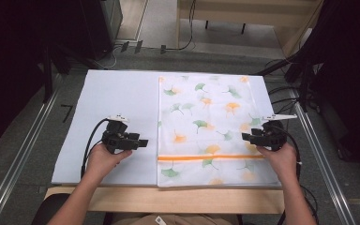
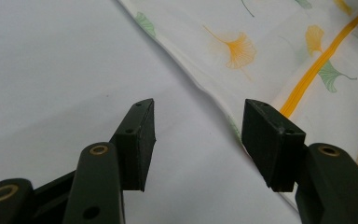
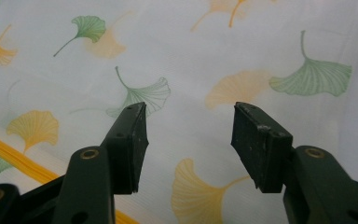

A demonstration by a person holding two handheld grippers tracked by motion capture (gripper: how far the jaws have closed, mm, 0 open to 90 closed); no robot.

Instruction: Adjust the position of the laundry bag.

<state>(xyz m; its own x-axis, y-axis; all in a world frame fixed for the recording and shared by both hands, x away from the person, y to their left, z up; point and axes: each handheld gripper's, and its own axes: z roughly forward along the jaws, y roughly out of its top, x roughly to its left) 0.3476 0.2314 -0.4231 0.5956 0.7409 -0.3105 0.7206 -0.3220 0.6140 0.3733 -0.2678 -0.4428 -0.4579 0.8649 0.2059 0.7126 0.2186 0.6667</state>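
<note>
A white cloth bag (image 1: pixel 211 117) printed with green and orange ginkgo leaves lies flat on the right half of the table, an orange zipper stripe (image 1: pixel 211 157) running across near its front end. My left gripper (image 1: pixel 143 142) hovers open over the bare white board just left of the bag's left edge (image 2: pixel 205 88), with nothing between its jaws. My right gripper (image 1: pixel 246 137) stands open over the bag's right side, above the printed fabric (image 3: pixel 191 93), holding nothing. The zipper stripe (image 2: pixel 317 65) also runs past the left gripper's far side.
A white board (image 1: pixel 112 98) covers the tabletop, whose wooden front edge (image 1: pixel 168 199) faces the person. Metal rails (image 1: pixel 23 145) run along both sides. Cables and dark equipment stand on the floor beyond the table's far edge.
</note>
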